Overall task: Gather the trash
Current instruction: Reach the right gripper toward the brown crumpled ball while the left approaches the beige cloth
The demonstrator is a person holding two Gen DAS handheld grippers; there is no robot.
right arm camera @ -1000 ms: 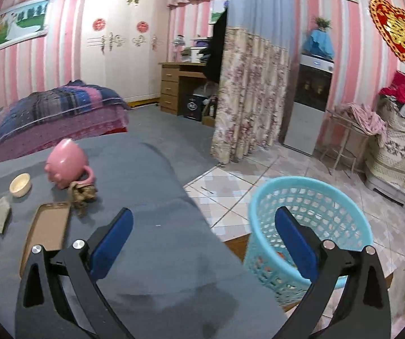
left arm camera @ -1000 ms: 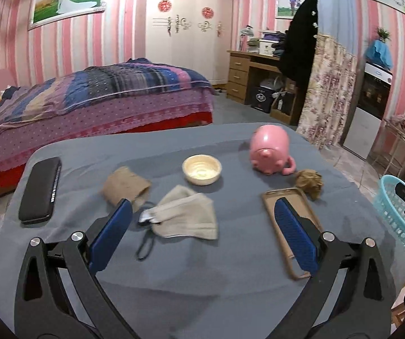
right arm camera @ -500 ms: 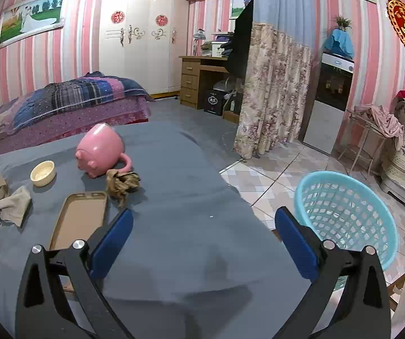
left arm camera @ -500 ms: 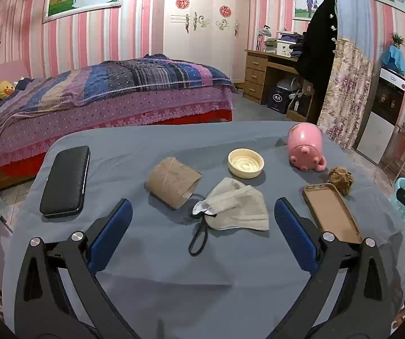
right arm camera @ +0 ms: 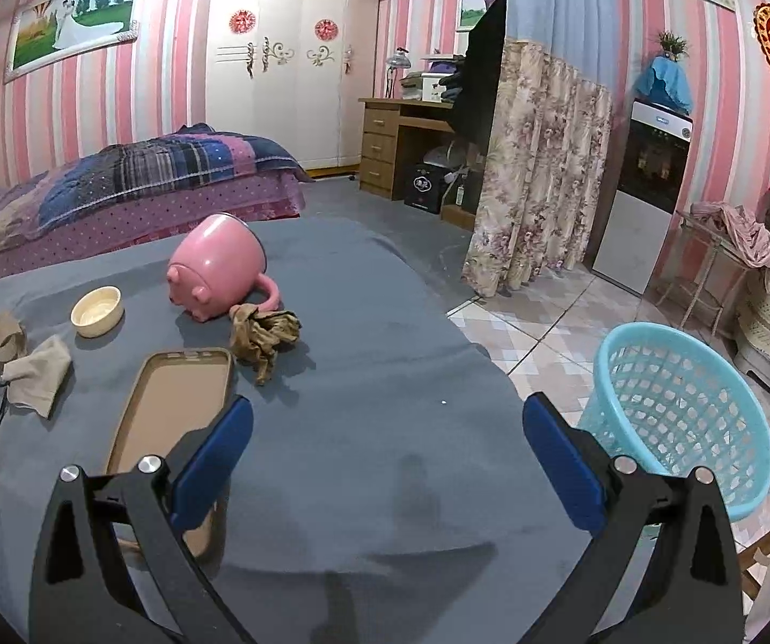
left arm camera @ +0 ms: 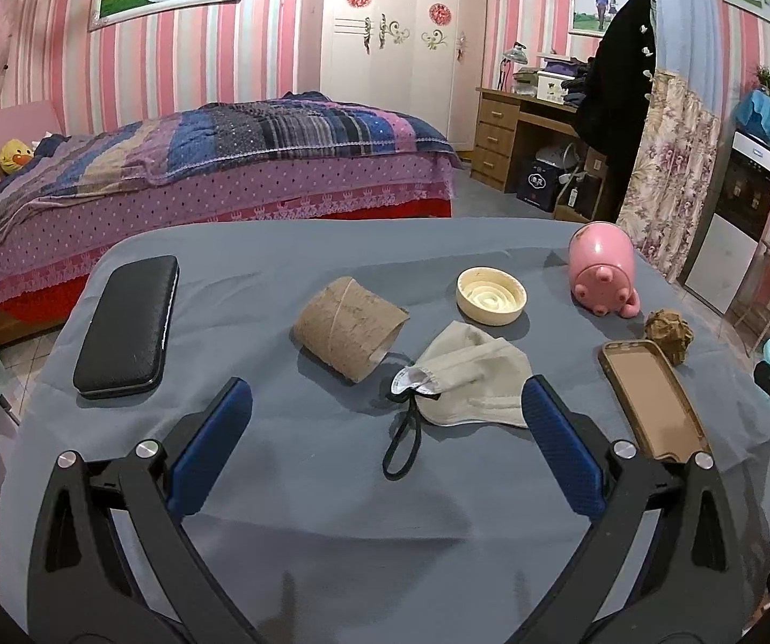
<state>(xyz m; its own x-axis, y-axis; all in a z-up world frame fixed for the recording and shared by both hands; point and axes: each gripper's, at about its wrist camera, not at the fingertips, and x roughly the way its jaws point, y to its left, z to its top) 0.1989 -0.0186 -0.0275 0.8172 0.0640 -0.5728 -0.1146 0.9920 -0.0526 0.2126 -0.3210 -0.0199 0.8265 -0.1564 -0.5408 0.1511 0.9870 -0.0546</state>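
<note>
Bench (left arm camera: 299,483), grey cloth cover; items listed left to right in the left wrist view

1. Black case (left arm camera: 127,324), left of frame. Not trash by the look of it
2. Tube (left arm camera: 350,334), brown cardboard roll core lying on its side, centre-left. Judged light and stiff but crushable; take across the round wall, or with one finger inside the open end
3. Mask (left arm camera: 465,375), beige cloth, crumpled, black ear loop trailing toward the lower frame; touching or just beside the tube. Judged very light, limp, non-slip; pinch the bunched middle, not the loop
4. Lid (left arm camera: 491,295), cream, round, above the mask
5. Pig mug (left arm camera: 602,271), pink, tipped over, upper right. Likely fragile; not trash
6. Wad (left arm camera: 668,331), brown crumpled paper, right, just beside the mug's handle. Judged light, springy; grip anywhere
7. Phone case (left arm camera: 653,402), tan, lying open side up, right

Basket (right arm camera: 674,408), pale blue mesh, on the floor, right of the right wrist view

Left gripper (left arm camera: 385,429): jaws spread wide, empty, above the bench with the mask between them
Right gripper (right arm camera: 387,448): jaws spread wide, empty, over bare cloth
</note>
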